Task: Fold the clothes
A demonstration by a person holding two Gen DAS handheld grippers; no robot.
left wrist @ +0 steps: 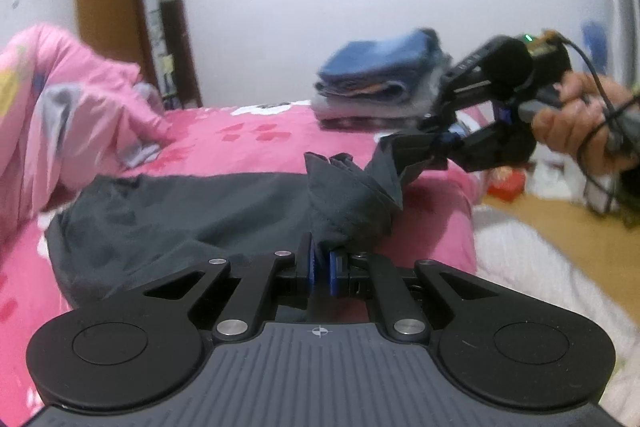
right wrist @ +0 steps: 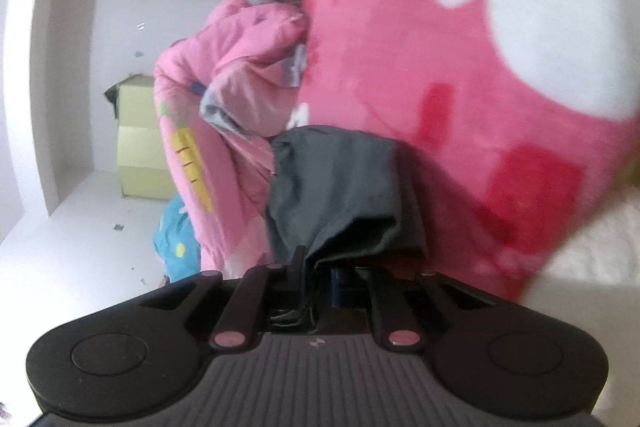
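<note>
Pinching dark garment (left wrist: 168,219) both jaws clamped — folded stack (left wrist: 380,79) only in left view

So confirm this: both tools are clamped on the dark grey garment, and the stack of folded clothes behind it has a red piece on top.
Wrong on one point: the top piece of the folded stack is blue, not red, as the left wrist view shows. The rest holds: the left tool and the right tool are both clamped on the dark grey garment.
</note>
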